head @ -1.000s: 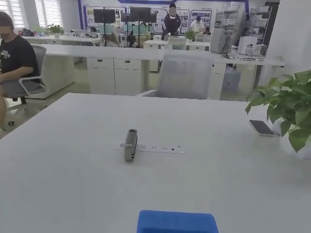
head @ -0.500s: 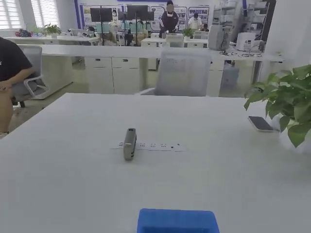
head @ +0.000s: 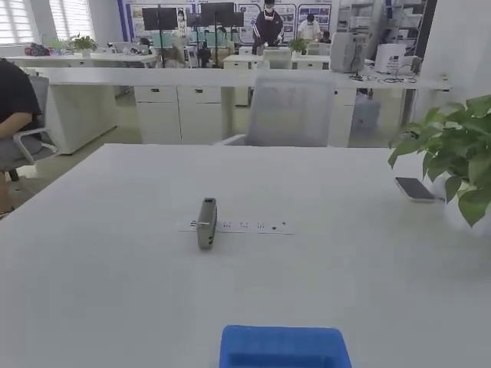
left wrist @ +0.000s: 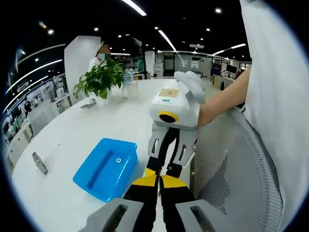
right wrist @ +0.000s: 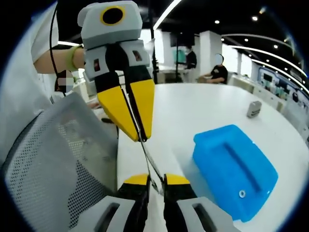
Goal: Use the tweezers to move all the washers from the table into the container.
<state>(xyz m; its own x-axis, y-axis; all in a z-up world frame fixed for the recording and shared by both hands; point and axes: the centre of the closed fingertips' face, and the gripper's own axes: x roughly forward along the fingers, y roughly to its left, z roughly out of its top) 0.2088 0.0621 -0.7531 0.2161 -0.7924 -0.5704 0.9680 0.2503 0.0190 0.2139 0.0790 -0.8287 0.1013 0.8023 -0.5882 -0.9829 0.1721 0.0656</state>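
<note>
Both sets of jaws look pinched on the tweezers [right wrist: 148, 162], so we should seat them squarely in the right gripper [right wrist: 155, 182] before the left gripper [right wrist: 139, 137] releases.

container [head: 284, 346]: cut by bottom edge | specks [head: 244, 226]: too small to tell | tweezers [right wrist: 148, 162]: ends hidden by jaws
</note>
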